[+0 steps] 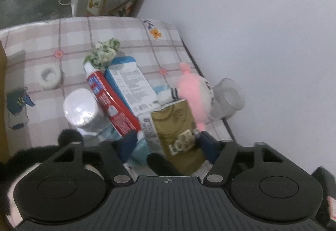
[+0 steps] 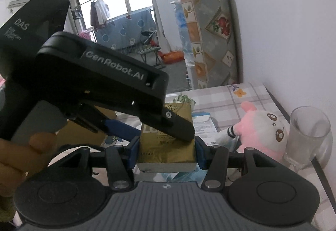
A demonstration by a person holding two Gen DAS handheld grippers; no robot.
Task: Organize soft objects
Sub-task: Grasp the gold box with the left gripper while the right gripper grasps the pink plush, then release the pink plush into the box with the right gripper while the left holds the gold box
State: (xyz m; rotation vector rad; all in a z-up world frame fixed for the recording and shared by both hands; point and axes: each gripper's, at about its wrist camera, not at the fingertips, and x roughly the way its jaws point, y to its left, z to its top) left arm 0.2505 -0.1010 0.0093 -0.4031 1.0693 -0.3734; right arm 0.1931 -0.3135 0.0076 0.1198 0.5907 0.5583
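Right now both grippers clamp one gold tissue pack: right gripper fingers pinch its near end, left gripper fingers grip its sides, each abt half open. Pack sits w/ toothpaste tube beside, pink plush & glass beyond, on checked bed sheet.

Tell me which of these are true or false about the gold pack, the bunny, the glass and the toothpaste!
1. The right tool has the gold pack between its fingers. True.
2. The pink bunny sits inside the glass. False: it lies beside the glass.
3. The glass is full of juice. False: it is empty.
4. The red toothpaste tube lies next to a blue and white box. True.
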